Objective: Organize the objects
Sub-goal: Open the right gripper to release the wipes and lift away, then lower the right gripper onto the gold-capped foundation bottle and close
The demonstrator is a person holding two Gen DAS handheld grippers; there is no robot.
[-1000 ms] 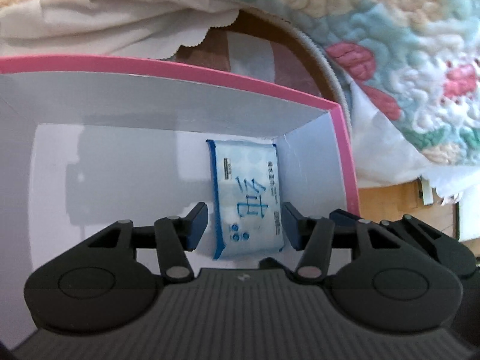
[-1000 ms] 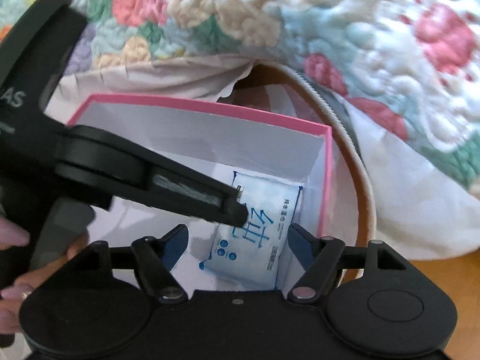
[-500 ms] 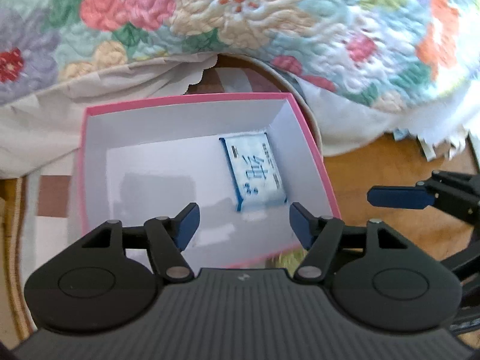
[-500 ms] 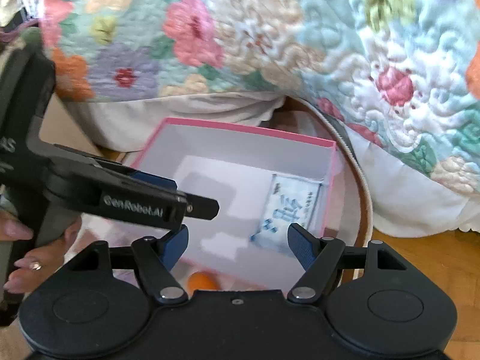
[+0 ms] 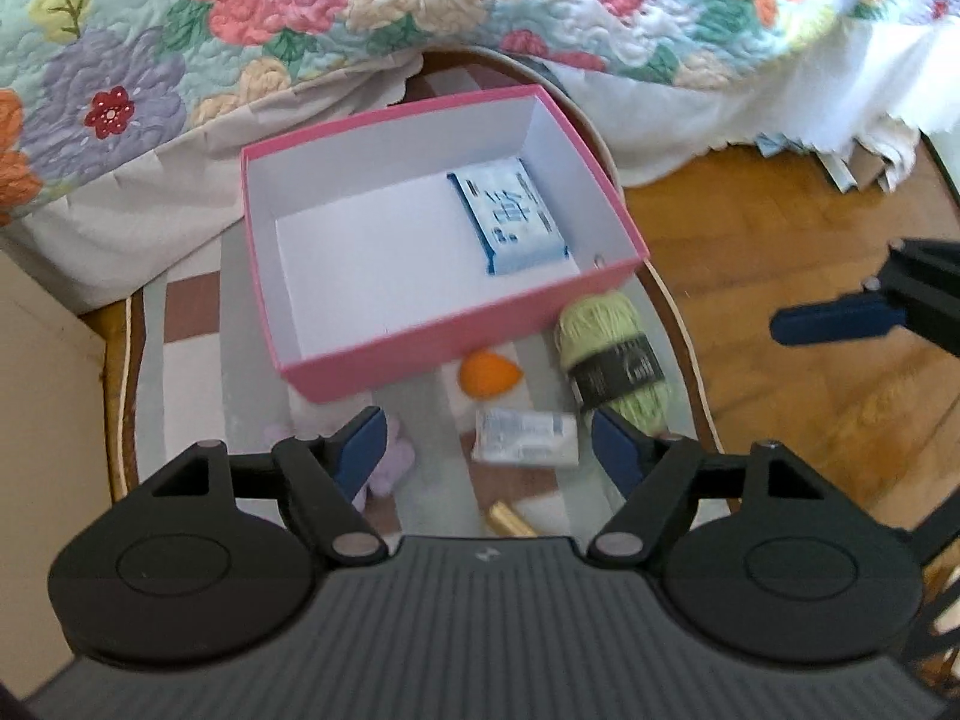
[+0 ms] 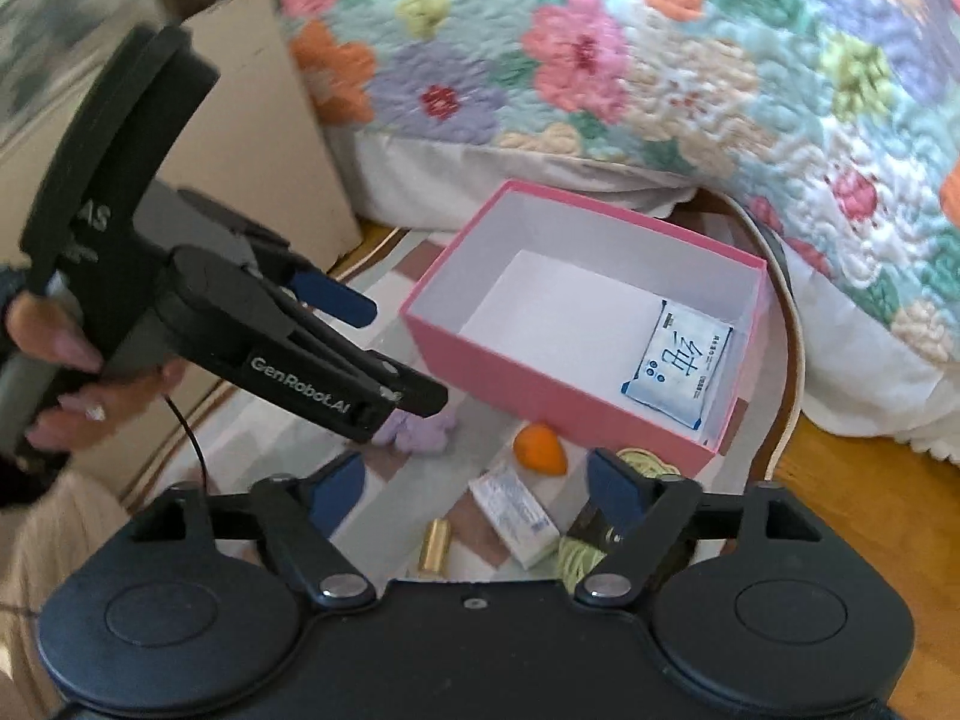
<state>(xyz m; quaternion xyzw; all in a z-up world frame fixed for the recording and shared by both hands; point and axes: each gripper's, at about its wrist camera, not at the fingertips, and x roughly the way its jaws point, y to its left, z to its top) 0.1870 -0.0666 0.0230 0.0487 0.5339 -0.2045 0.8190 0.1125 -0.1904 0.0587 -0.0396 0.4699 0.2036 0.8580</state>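
A pink box [image 5: 456, 342] with a white inside stands on the small table; it also shows in the right wrist view [image 6: 540, 393]. A blue-and-white tissue pack [image 5: 510, 222] lies in its right end [image 6: 681, 369]. In front of the box lie an orange sponge [image 5: 487, 373], a green yarn skein [image 5: 612, 354], a second white pack [image 5: 525, 438], a gold tube [image 5: 510, 521] and a purple item [image 5: 390, 468]. My left gripper [image 5: 487, 441] is open and empty above these. My right gripper [image 6: 477, 483] is open and empty over the same items.
A floral quilt [image 5: 420, 6] hangs behind the table. A beige cabinet [image 6: 252, 138] stands at the left. Wooden floor [image 5: 780, 228] lies to the right of the table rim [image 5: 696, 372].
Both grippers have pulled up and back out of the box, leaving the tissue pack inside. The loose items in front of the box have come into view.
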